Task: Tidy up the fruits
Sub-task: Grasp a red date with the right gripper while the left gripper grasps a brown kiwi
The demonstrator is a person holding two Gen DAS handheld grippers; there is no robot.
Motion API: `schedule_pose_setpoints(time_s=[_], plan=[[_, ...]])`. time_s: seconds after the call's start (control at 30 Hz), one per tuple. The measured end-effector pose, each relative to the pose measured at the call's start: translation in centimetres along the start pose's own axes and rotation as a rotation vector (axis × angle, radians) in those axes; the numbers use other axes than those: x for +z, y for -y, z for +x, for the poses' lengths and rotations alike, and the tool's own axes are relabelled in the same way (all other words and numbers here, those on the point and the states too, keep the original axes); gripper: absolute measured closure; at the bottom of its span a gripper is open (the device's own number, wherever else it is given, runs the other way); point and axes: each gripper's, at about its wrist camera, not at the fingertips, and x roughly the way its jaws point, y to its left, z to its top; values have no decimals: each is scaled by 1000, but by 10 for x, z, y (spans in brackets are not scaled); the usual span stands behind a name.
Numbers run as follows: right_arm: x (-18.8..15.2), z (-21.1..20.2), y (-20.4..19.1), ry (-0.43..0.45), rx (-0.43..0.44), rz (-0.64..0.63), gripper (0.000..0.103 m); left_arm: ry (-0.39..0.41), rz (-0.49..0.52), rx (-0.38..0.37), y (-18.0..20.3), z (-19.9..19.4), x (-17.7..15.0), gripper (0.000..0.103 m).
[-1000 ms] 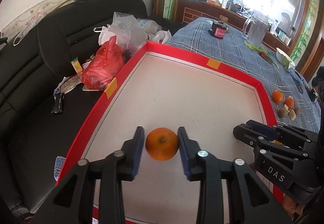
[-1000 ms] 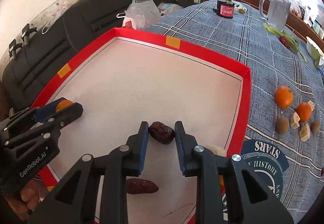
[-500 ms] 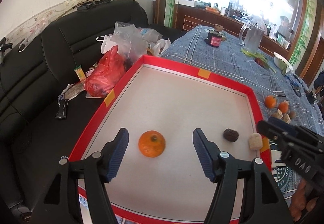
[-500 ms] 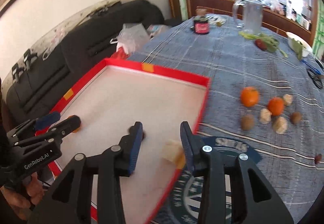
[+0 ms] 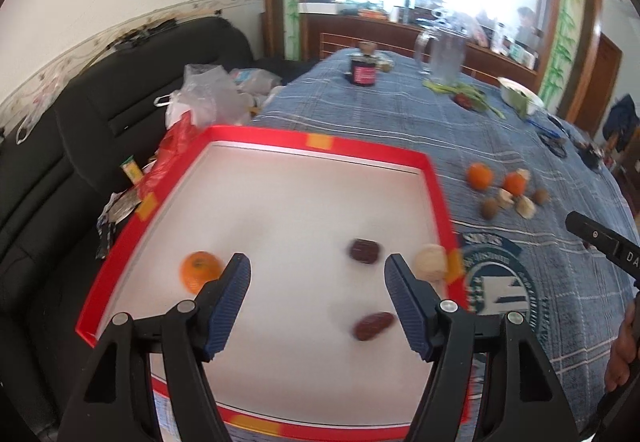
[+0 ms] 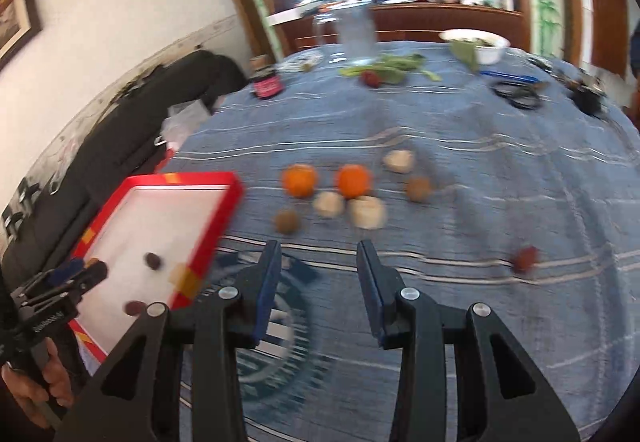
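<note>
We held the left hand-held gripper [image 5: 316, 300] spread wide and empty over the red-rimmed tray [image 5: 436, 194]. The tray held a date [image 5: 373, 325] nearest, then an orange [image 5: 198, 275], a darker date [image 5: 363, 251] and a pale piece [image 5: 430, 263] by the right rim. Our right hand-held gripper [image 6: 318, 288] hung released above the bench [image 6: 460, 122]; beyond it lay loose oranges [image 6: 299, 180] and other fruits, outside the tray.

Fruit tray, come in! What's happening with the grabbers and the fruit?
Left gripper open, empty, above red tray. Right gripper open, empty, facing loose fruit on tablecloth. Orange, two dates, pale piece in tray. Nothing blocking.
</note>
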Motion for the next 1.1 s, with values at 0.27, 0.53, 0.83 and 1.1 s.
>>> schedule_pose_setpoints(time_s=[0.27, 0.53, 0.83, 1.1], plan=[[-20, -21, 73, -2, -96, 80, 62, -11, 97, -54, 43, -3, -4, 33], [-19, -19, 109, -42, -151, 122, 62, -46, 175, -105, 81, 5, -11, 33], [3, 19, 113, -107, -270, 108, 65, -58, 204, -115, 95, 9, -6, 33], [-7, 22, 113, -78, -304, 60, 75, -70, 234, -116, 115, 27, 14, 33]])
